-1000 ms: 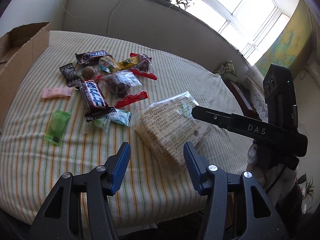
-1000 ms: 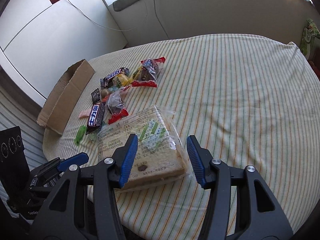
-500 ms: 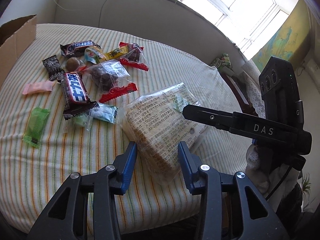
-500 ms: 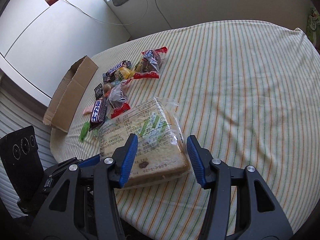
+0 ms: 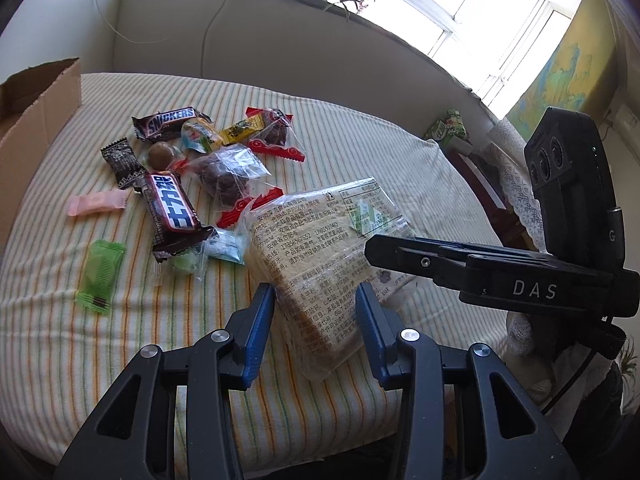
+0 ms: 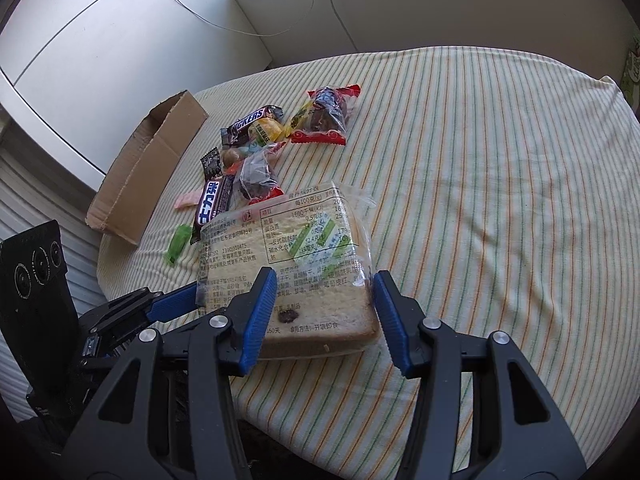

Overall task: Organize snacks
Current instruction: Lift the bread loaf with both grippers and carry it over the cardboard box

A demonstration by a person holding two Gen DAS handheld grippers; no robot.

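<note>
Both tools slant down toward the table's near edge. The left tool (image 5: 316,300) stands partly open astride a corner of the bagged bread (image 5: 324,240); whether its pads press the bag cannot be told. The right tool (image 6: 326,300) stands partly open around the bread's opposite corner, also unclear. The bread lies near that edge; small snacks (image 5: 176,184) lie toward the cardboard box (image 6: 148,172).

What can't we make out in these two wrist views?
- Box inside: right view, hidden by its own wall; left view cuts it at the edge.
- Left gripper and right gripper on the bread pack: pad contact unclear, wrapper and fingers hide it.
- Sweets under the Snickers pile: overlapped, too small to identify.
</note>
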